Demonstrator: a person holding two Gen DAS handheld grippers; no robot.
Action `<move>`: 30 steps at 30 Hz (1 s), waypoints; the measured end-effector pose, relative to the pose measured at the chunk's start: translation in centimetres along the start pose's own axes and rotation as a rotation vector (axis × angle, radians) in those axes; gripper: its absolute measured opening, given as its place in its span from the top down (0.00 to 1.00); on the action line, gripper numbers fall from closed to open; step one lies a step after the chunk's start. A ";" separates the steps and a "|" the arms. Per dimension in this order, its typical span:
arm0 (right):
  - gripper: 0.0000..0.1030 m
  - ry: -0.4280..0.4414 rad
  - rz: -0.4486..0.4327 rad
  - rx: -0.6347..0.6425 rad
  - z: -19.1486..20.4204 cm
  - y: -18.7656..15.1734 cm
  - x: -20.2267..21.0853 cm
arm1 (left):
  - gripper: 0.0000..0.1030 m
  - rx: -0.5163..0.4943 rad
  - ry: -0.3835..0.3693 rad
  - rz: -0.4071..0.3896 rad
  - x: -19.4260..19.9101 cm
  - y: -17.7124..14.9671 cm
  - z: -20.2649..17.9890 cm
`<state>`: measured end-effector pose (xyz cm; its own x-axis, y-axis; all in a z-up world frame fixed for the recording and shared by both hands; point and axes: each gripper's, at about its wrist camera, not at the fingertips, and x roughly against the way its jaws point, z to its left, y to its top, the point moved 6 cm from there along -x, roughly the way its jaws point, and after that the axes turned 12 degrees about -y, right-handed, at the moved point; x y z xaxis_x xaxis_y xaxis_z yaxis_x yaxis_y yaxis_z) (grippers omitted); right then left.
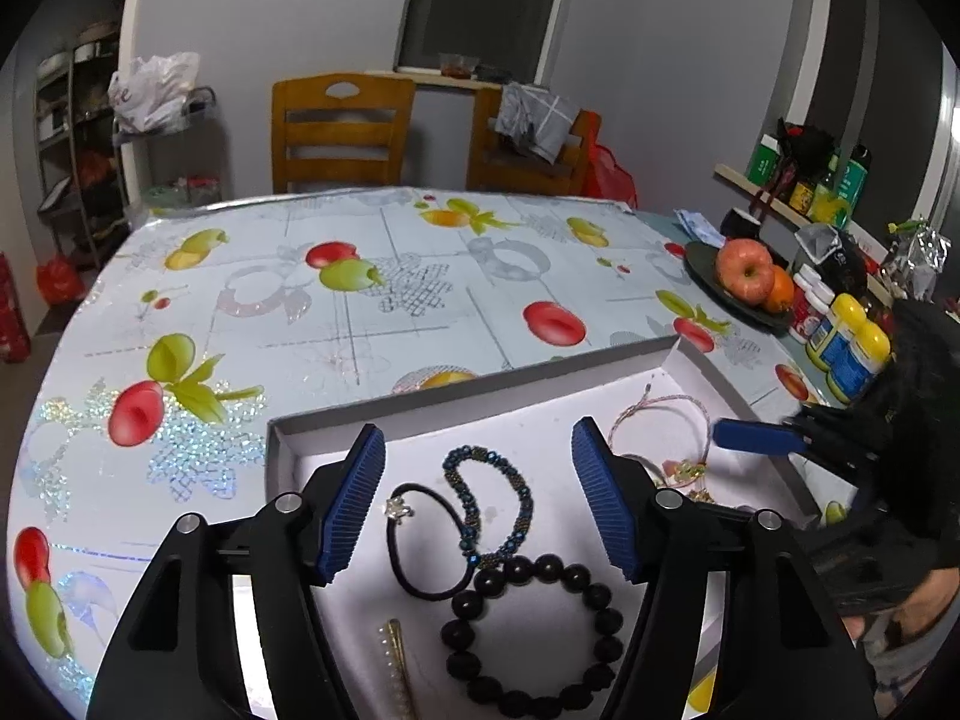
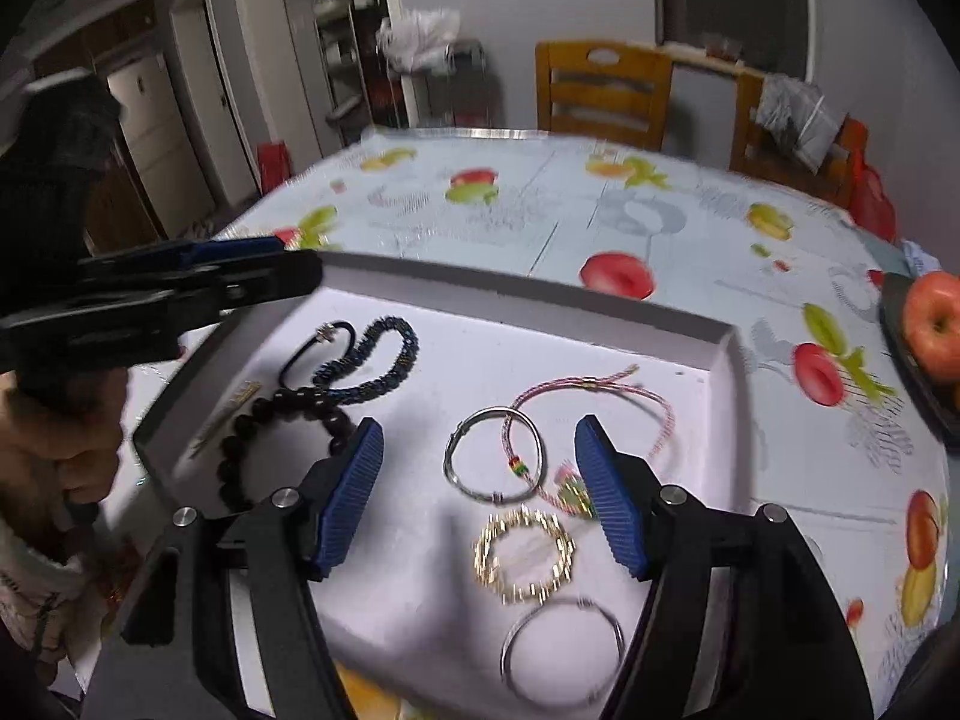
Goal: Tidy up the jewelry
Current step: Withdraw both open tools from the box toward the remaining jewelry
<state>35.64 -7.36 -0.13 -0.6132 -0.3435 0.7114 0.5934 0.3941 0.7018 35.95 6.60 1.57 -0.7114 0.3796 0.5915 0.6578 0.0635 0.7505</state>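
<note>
A shallow white tray holds the jewelry. In the left wrist view my left gripper is open and empty over a black hair tie, a blue beaded bracelet and a dark round-bead bracelet; a gold hair clip lies beside them. In the right wrist view my right gripper is open and empty over a silver bangle, a pink cord bracelet, a gold bracelet and a second silver ring. The tray's rim shows there too.
The tray sits on a table with a fruit-print cloth. A dark plate with an apple and an orange and several yellow-capped bottles stand at the right. Two wooden chairs stand behind the table.
</note>
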 end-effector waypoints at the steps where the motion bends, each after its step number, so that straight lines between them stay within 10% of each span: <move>1: 0.33 0.001 -0.014 -0.009 -0.2 -0.3 0.8 | 0.31 -0.005 -0.004 0.001 -0.1 0.0 -0.1; 12: 0.25 0.029 -0.101 -0.015 0.2 -4.9 7.9 | 0.30 -0.056 0.056 0.022 4.0 -2.3 -1.6; 30: 0.37 0.038 0.025 0.097 2.7 -13.2 9.2 | 0.28 0.014 0.077 0.039 13.2 -14.3 -0.8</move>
<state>20.79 -13.45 -2.91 -0.5778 -0.3635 0.7308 0.5540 0.4828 0.6782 16.95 9.96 -1.08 -0.7017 0.3100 0.6415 0.6885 0.0630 0.7225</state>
